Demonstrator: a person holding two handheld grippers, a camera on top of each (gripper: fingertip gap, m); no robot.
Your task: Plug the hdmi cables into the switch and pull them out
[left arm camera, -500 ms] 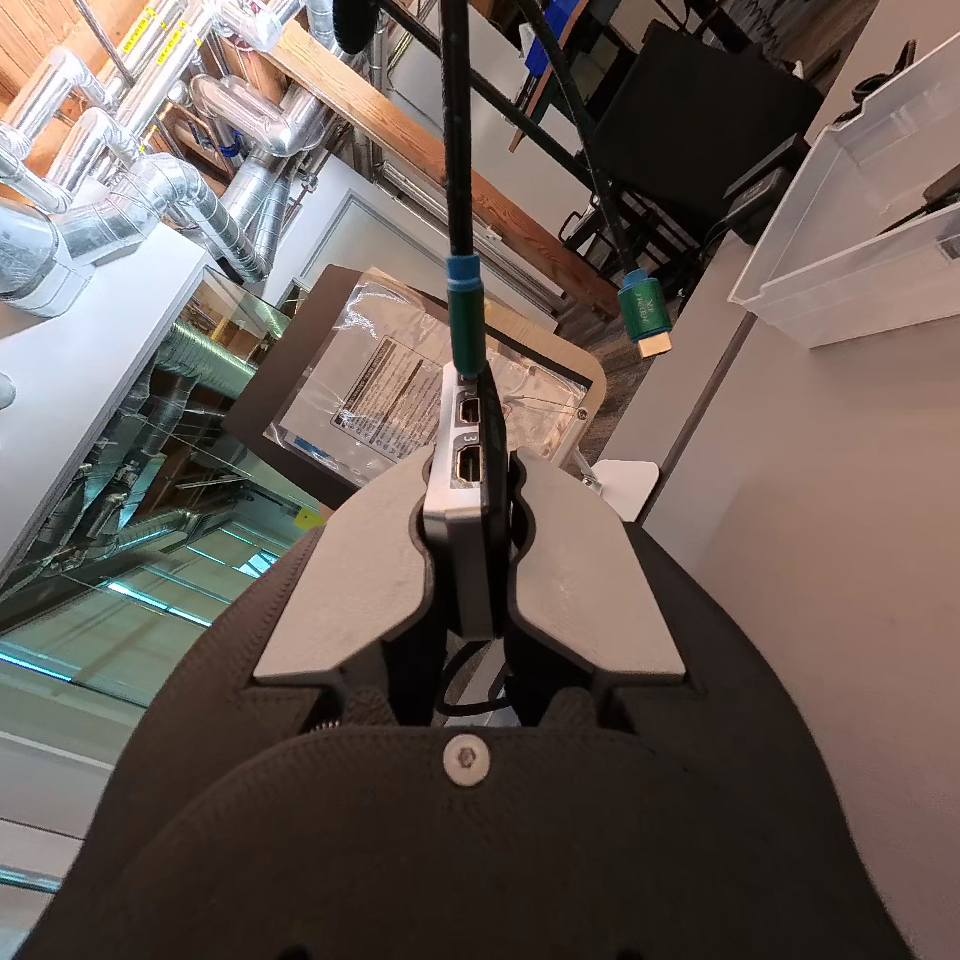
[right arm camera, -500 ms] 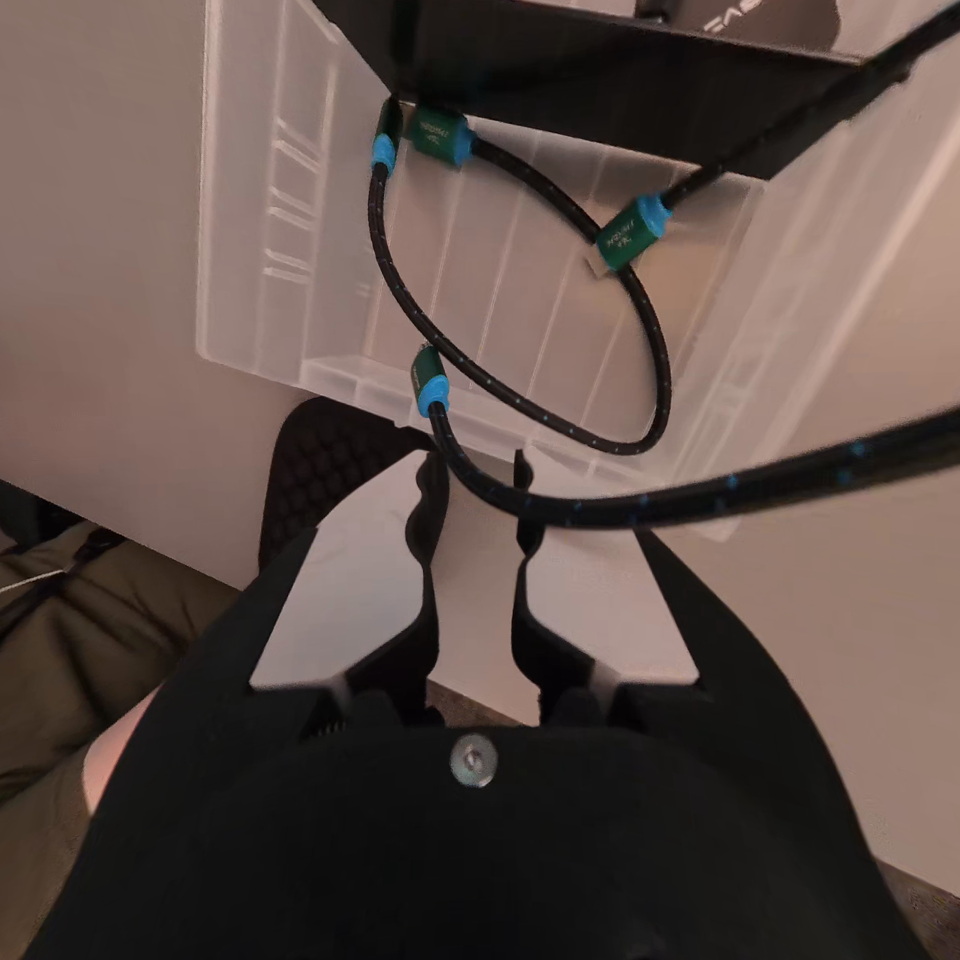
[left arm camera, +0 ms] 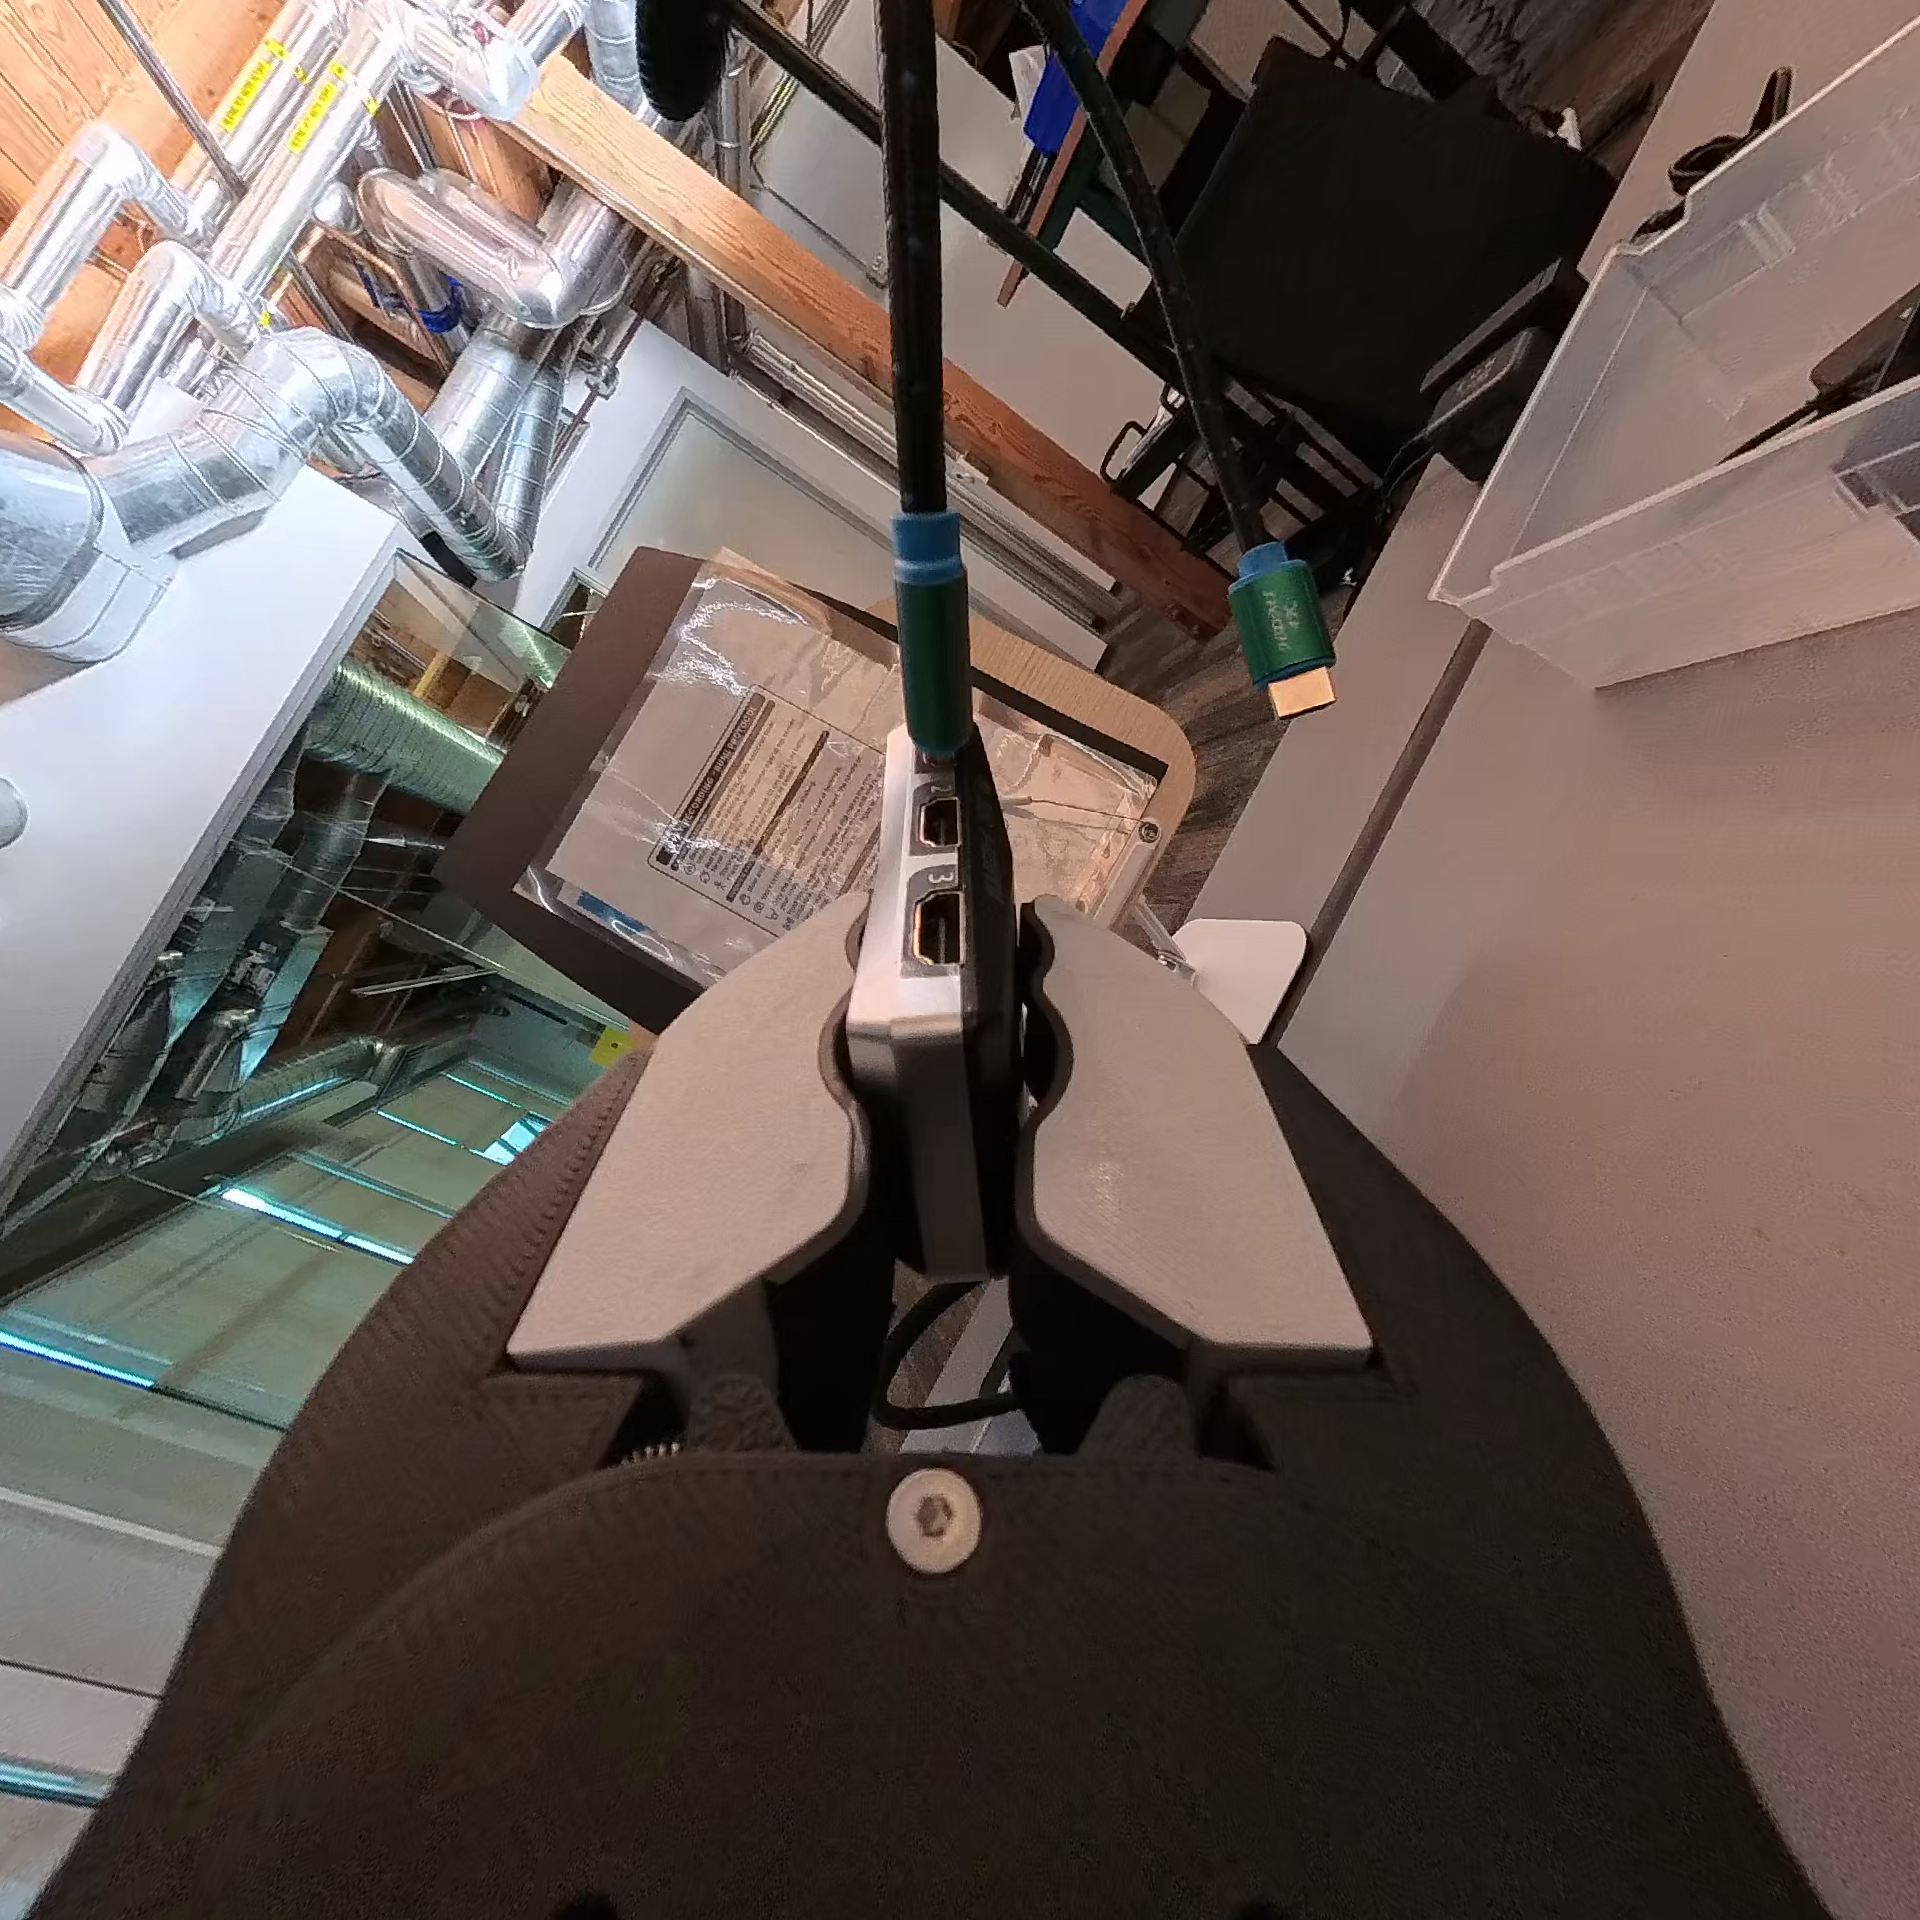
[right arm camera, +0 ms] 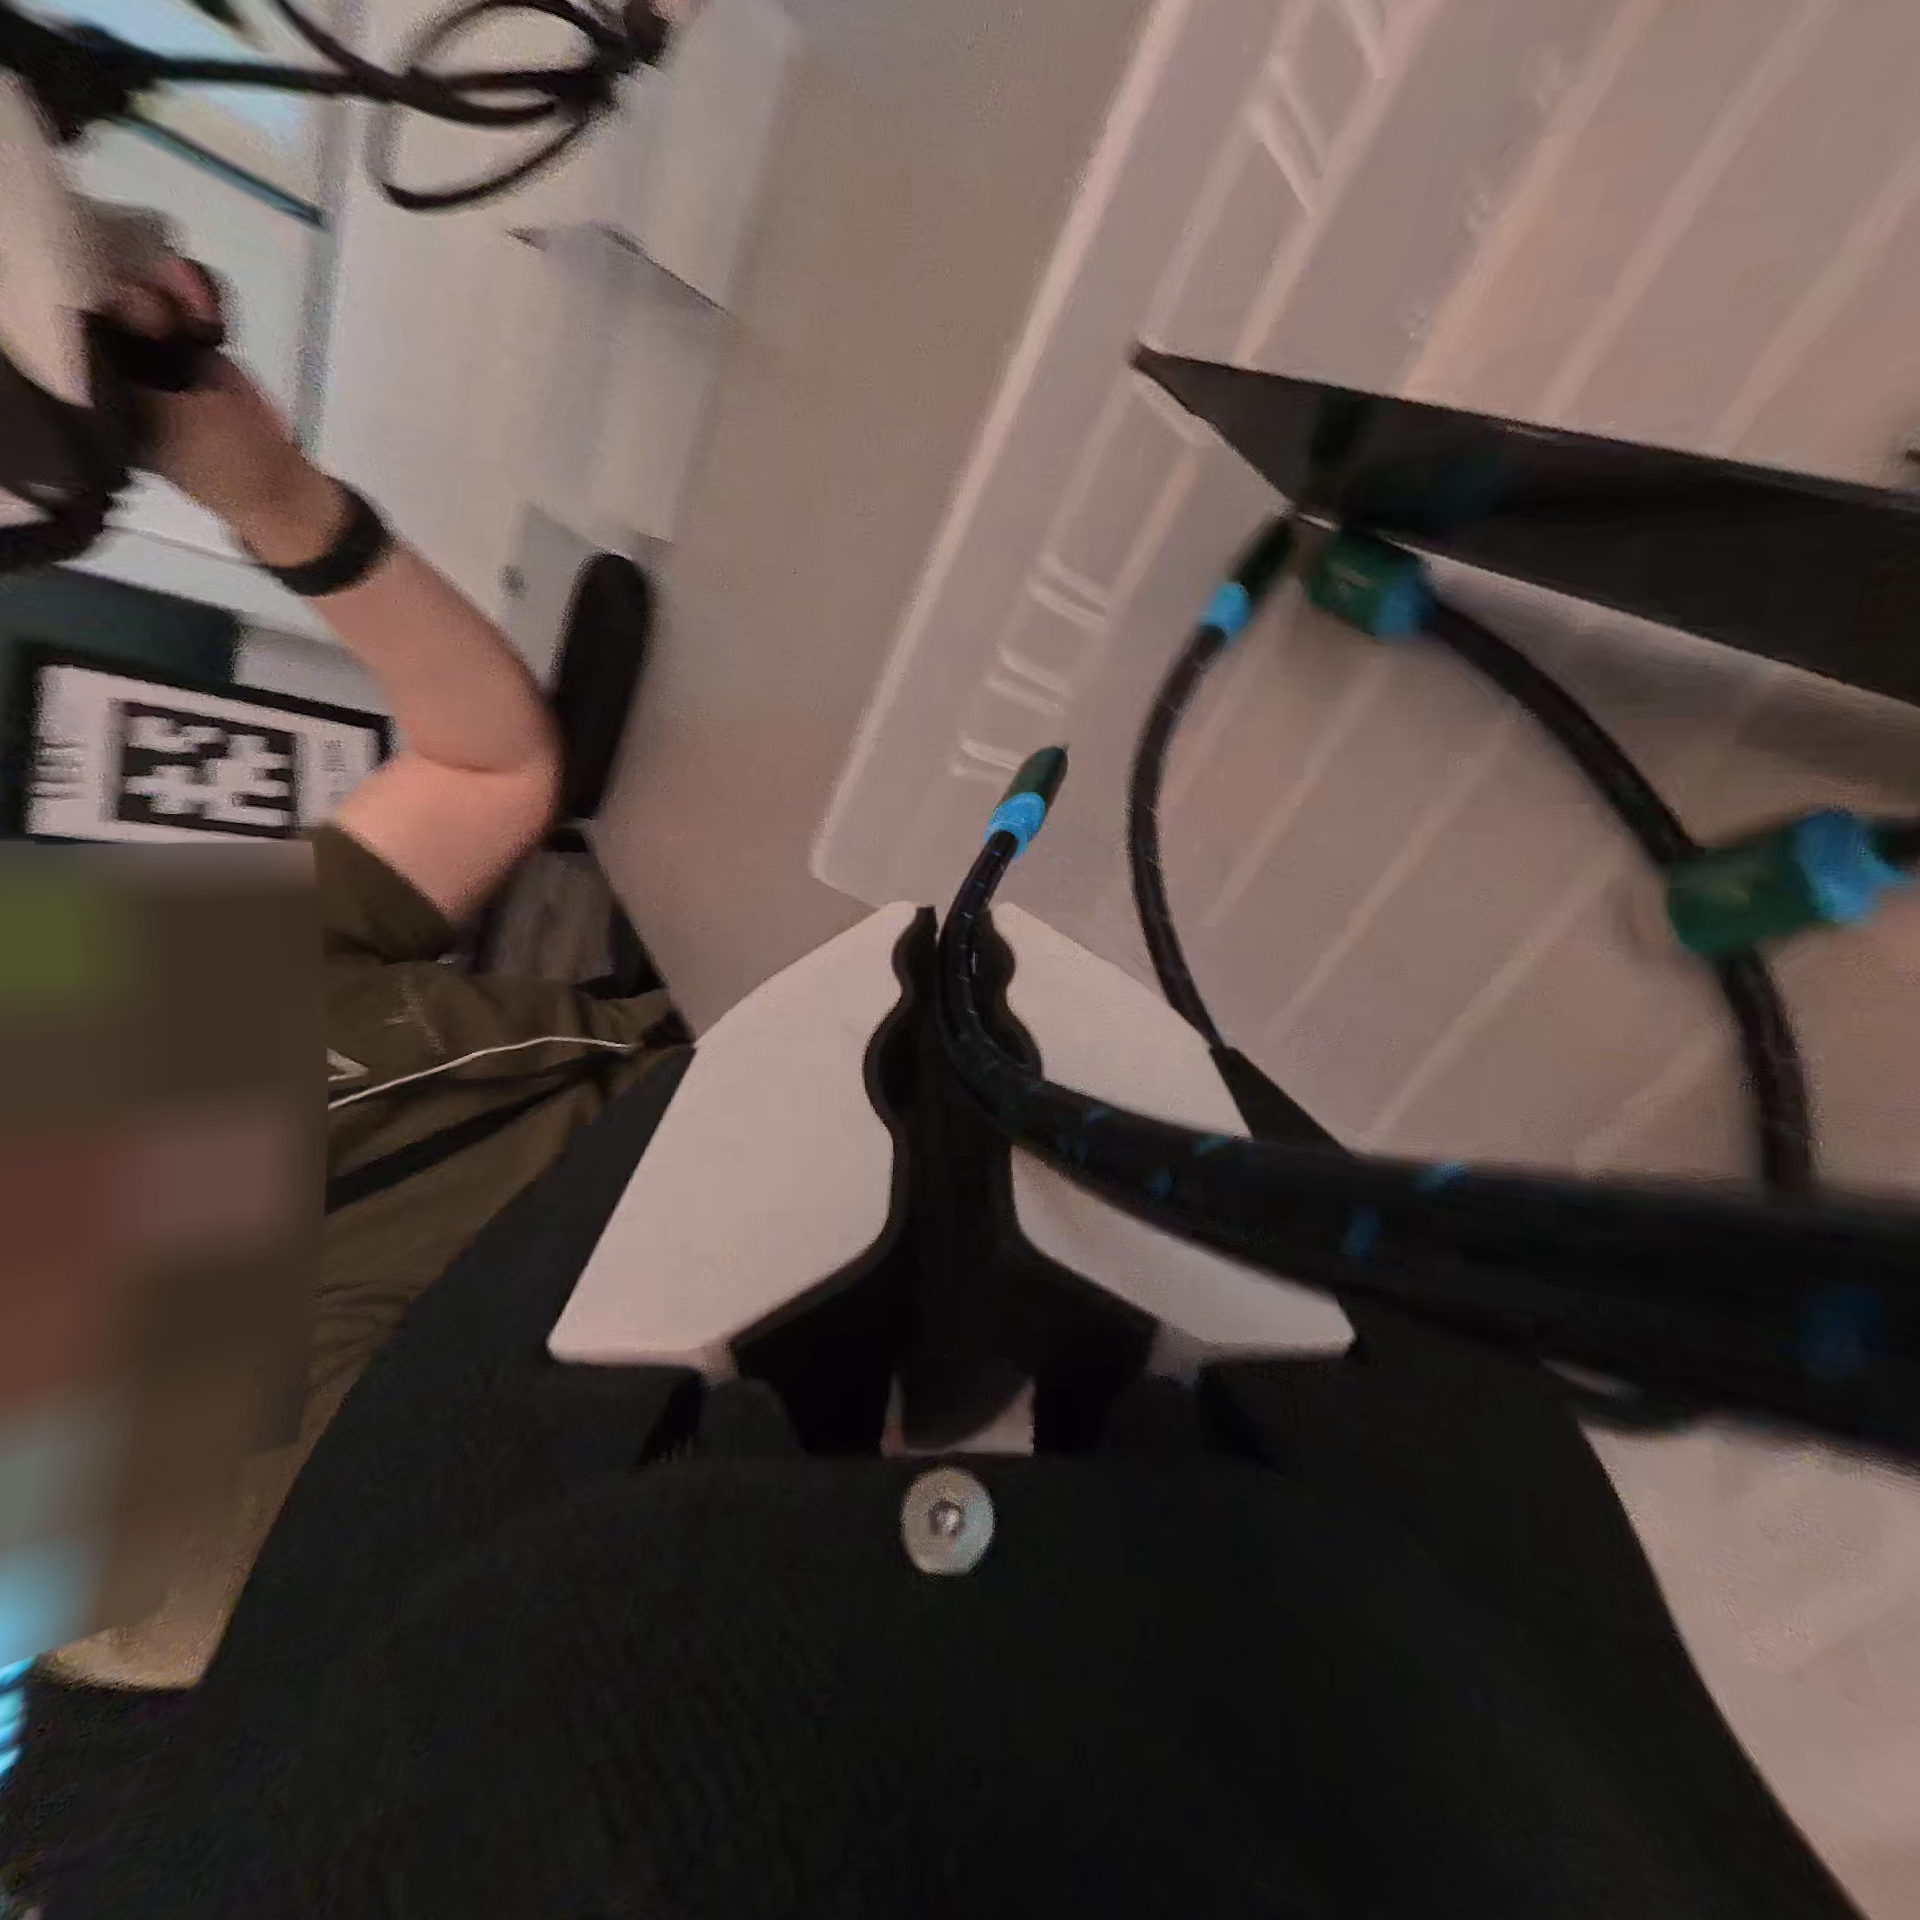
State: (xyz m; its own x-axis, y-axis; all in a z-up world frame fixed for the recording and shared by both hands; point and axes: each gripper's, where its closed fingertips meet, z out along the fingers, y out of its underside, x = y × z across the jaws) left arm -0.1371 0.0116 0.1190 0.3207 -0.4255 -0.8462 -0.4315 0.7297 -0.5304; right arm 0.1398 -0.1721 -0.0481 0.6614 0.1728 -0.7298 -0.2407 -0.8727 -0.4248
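Observation:
My left gripper [left arm camera: 940, 920] is shut on the silver and black HDMI switch [left arm camera: 930, 997] and holds it up in the air, edge-on. One black braided cable with a green plug [left arm camera: 932, 665] is plugged into the switch's far port; two nearer ports show empty. A second green plug [left arm camera: 1280, 634] with a gold tip hangs free to the right. My right gripper [right arm camera: 956, 920] is shut on a black braided HDMI cable [right arm camera: 982, 1029], whose green and blue plug [right arm camera: 1031, 795] sticks out past the fingertips. The right view is blurred by motion.
A clear plastic bin [left arm camera: 1704, 436] stands on the grey table [left arm camera: 1621, 1039] at the right; in the right wrist view [right arm camera: 1351, 312] it holds a black box [right arm camera: 1621, 520] and more looped cables with green plugs [right arm camera: 1745, 899]. A person's arm [right arm camera: 416, 665] is at the left.
My right gripper has closed on the cable that lay across its open fingers and has swung round to the left. The left gripper still holds the switch; the free hanging plug barely moved.

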